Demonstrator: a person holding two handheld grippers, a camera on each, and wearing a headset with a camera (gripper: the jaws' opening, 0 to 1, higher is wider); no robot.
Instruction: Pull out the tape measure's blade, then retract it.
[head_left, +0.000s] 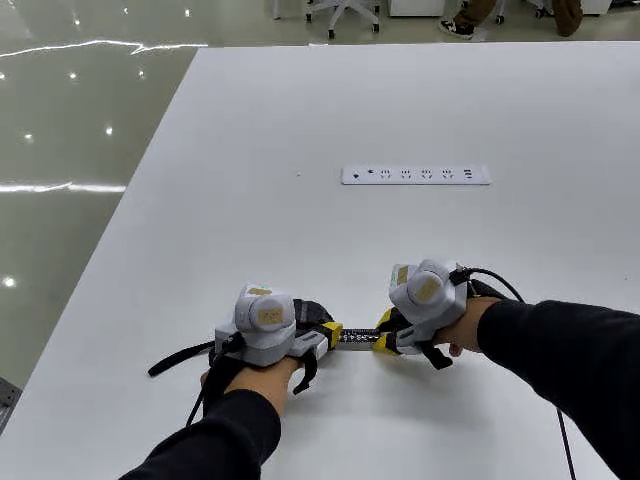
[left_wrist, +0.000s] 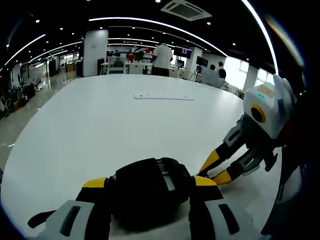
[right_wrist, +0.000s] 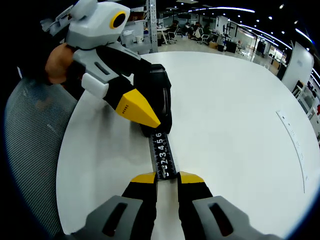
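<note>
On white bench (head_left: 300, 100): L tongs (left_wrist: 150, 181) clamp black rounded case (right_wrist: 162, 97), R tongs (right_wrist: 166, 177) pinch blade (right_wrist: 161, 152).

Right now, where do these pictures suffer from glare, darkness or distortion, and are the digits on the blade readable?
Head view: ceiling lights glare on the glossy floor; the white table is evenly lit. Left gripper view: fisheye curves the table edge, and the black tape measure case shows little detail. Right gripper view: the digits on the blade are sharp and readable.

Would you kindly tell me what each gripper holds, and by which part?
The left gripper clamps the black tape measure case by its sides; the right gripper pinches the black numbered blade by its end.
</note>
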